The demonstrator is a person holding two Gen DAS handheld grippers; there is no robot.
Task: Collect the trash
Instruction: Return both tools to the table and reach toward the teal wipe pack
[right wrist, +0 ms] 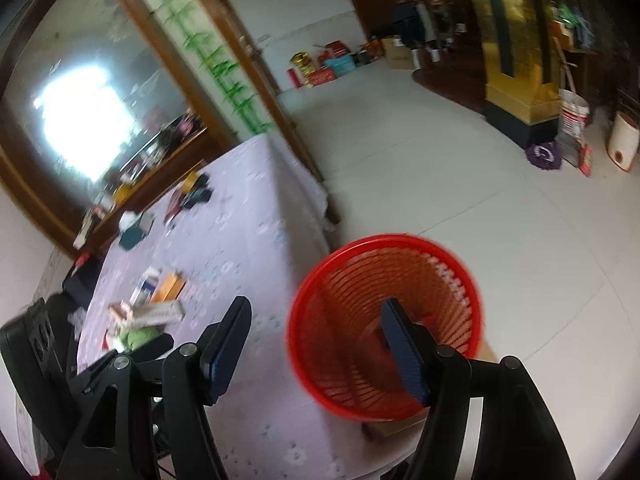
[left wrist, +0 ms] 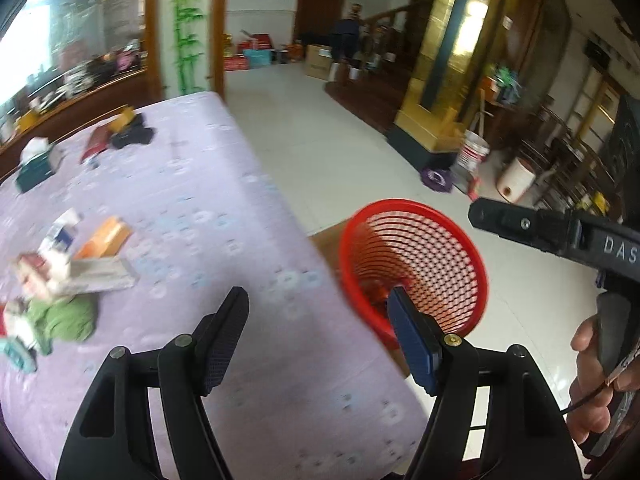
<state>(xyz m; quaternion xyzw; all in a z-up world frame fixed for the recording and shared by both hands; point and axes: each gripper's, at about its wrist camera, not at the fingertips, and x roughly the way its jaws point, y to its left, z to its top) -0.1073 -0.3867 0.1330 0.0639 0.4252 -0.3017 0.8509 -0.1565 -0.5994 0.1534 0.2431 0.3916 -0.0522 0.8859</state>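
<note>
A red mesh basket [left wrist: 436,256] [right wrist: 444,304] stands on a brown box just off the corner of the lilac-clothed table [left wrist: 208,200] [right wrist: 248,216]. Only something dark and blurred shows at its bottom. My left gripper [left wrist: 318,302] hangs open over the table corner, its right finger in front of the basket, nothing between its pads. My right gripper [right wrist: 316,310] is open too, above the basket's rim and holding nothing; it also shows at the right edge of the left wrist view, in a hand [left wrist: 592,380]. Trash lies far left on the table: an orange box [left wrist: 106,236], a grey carton [left wrist: 100,274], a green wad [left wrist: 66,316].
A teal tissue box [left wrist: 34,172] and dark clothes [left wrist: 132,136] lie at the table's far end. Pale tiled floor [left wrist: 320,128] runs behind the basket to a gold pillar [left wrist: 440,92], buckets [left wrist: 474,154], a purple mop head [left wrist: 438,178] and a distant person [left wrist: 350,32].
</note>
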